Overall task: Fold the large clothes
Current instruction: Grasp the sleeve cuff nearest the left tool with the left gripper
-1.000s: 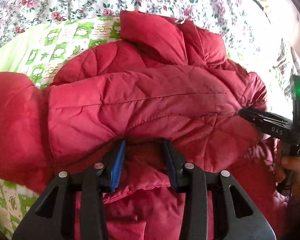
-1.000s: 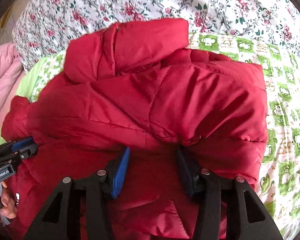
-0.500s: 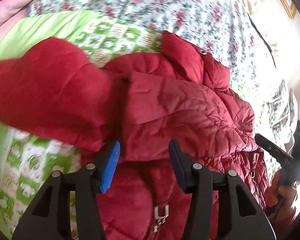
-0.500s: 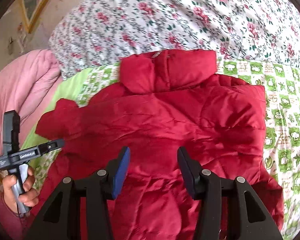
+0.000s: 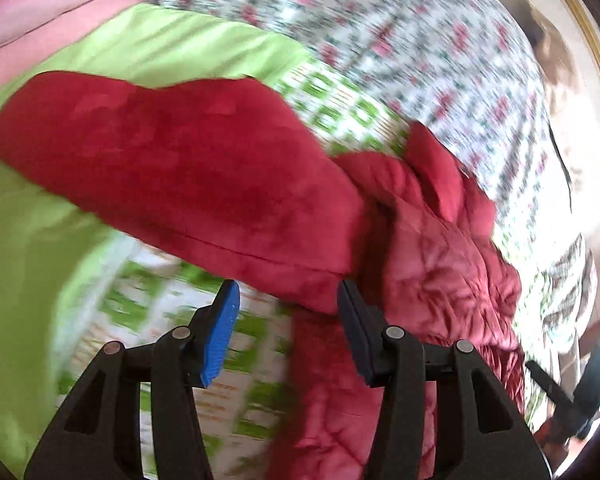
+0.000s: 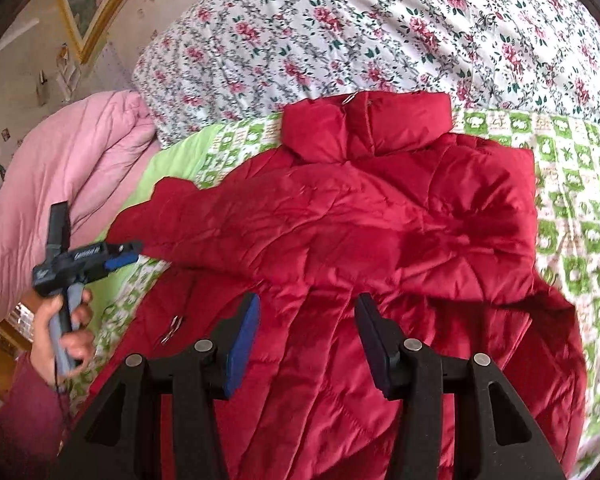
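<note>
A person's left hand (image 6: 62,328) grips the handle of the left gripper (image 6: 130,252) at the bed's left side, its fingers pointing level toward the outstretched sleeve (image 6: 172,220) of a red puffer jacket (image 6: 380,232); from this view the gap between its jaws is hard to read, but its own camera shows the left gripper (image 5: 288,322) spread wide and holding nothing, the blue pad (image 5: 220,332) over the green patterned sheet (image 5: 160,320) and the sleeve (image 5: 188,168) lying just beyond the fingertips. The right gripper (image 6: 306,330) hovers above the jacket's lower body, jaws wide apart and empty. The jacket lies face up on the green sheet (image 6: 572,208), collar (image 6: 364,130) toward the floral quilt (image 6: 380,28), with a pink duvet (image 6: 68,168) bunched at the left. Half a second earlier the left gripper pointed at the jacket's body; it has since swung left to face the sleeve, blurring its view. A second ago both grippers were low against the folded padding; both have since pulled back, and the left sleeve now lies unfolded outward.
</note>
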Demonstrator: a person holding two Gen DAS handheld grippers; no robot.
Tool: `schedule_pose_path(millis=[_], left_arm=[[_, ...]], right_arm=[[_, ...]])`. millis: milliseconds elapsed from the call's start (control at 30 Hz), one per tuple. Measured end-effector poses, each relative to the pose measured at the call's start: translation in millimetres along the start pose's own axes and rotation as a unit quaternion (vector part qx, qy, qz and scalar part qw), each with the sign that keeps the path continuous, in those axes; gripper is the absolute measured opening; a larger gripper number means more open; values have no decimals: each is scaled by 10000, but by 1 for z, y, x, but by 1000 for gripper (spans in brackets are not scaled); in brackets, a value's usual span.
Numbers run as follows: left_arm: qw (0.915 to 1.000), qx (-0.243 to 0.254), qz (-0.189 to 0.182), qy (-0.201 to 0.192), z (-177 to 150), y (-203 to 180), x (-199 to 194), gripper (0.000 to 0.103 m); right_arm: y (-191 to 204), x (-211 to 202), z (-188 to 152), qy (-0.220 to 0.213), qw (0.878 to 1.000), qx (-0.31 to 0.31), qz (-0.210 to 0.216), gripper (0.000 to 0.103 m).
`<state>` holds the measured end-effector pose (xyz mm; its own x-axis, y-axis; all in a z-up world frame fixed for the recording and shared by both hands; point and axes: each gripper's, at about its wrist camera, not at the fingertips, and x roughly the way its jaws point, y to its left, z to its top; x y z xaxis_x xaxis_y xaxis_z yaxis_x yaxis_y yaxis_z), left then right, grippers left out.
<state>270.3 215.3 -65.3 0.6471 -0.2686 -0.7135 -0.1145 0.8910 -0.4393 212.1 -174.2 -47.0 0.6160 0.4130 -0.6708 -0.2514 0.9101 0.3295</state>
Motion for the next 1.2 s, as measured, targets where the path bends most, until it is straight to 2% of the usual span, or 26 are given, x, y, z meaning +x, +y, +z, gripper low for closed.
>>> schedule_pose_path(millis=[333,467,833,933,1100,1200], left_arm=[[9947,-921,308,-329,23,80,-19,49],[9889,-1349,459,-420,27,113,-21,49],[9720,-2151,730,-606,40,173,-8,49],[9649,-2462,589,-696,46,190,-1,49],[9614,-2564,558,-830,58,200,7,49],[9581,-2679,268,-981,62,205,13,54]], right_arm=[[8,-8,-23,144,9997,155,157,52],[12,-9,-26,170,9996,143,175,52],[21,-10,-27,202,9995,54,222,52],[22,-10,-27,222,9995,43,224,52],[19,-9,-28,264,9994,79,202,52],[16,-8,-29,272,9994,116,158,52]])
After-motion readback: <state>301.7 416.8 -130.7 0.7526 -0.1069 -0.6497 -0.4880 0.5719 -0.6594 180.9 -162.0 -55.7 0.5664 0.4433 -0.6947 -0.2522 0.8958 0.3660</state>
